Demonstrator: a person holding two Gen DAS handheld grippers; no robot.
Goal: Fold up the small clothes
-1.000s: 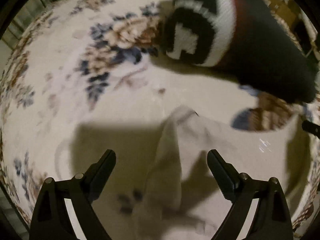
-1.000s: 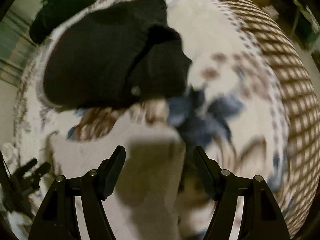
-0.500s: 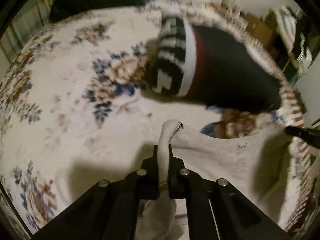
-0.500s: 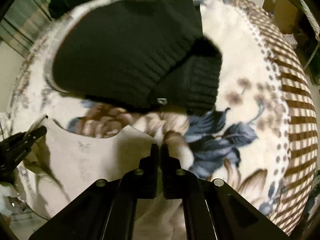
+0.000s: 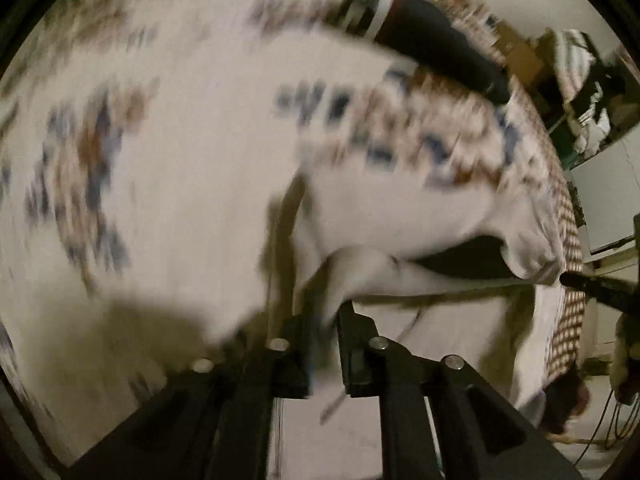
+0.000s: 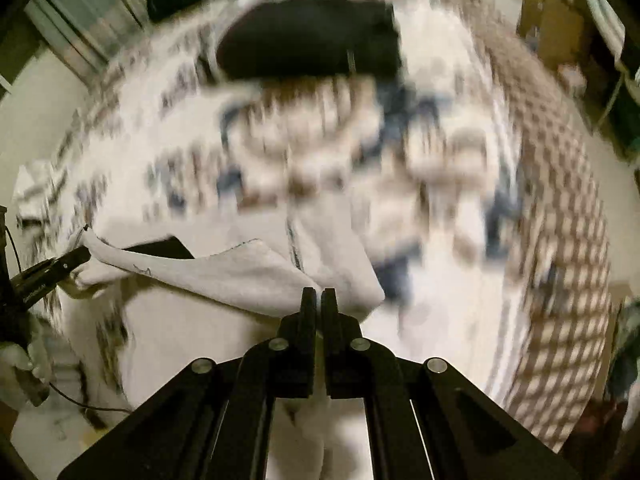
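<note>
Your left hand-held gripper, wide apart a second ago, is now clamped on one corner of the white garment, its jaws having just eased slightly; your right hand-held gripper pinches the other corner. The garment now hangs stretched between them above the floral blanket, ready for folding. One white garment, one dark knit garment lying far behind.

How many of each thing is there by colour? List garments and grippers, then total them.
White garment: 1
Dark knit garment: 1, with a striped band in the left wrist view
Black grippers: 2, left gripper and right gripper, both shut on the white garment
Total: 4
</note>
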